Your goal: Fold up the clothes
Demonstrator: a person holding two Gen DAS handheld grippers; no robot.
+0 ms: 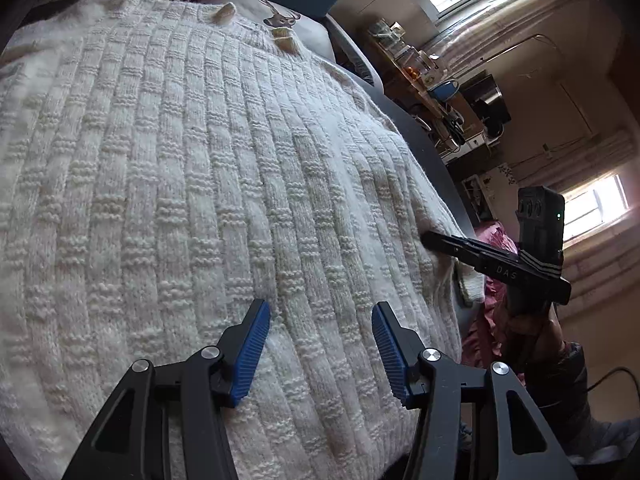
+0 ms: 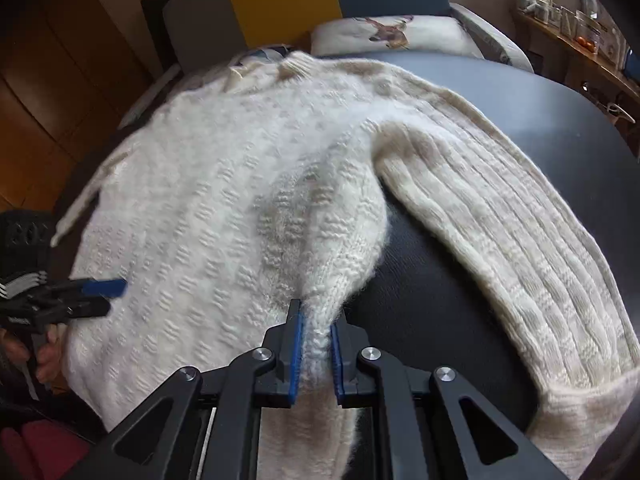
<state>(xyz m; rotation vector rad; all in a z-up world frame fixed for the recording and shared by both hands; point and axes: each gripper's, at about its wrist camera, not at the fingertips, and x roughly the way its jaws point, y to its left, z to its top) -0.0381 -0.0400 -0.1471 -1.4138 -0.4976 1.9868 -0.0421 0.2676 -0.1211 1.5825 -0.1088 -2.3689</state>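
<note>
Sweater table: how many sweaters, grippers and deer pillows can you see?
Sweaters: 1, the white sweater
Grippers: 2, the left gripper and the right gripper
Deer pillows: 1, the deer pillow
Total: 4

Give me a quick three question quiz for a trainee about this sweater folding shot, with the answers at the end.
1. True or false: the right gripper is shut on the white knit sweater.
2. Multiple choice: the left gripper is A) clamped on a sleeve, B) open above the sweater's body, C) resting on the dark table.
3. Fill in: the sweater's sleeve lies across the dark ____.

Key: 1 true; 2 B; 3 table.
</note>
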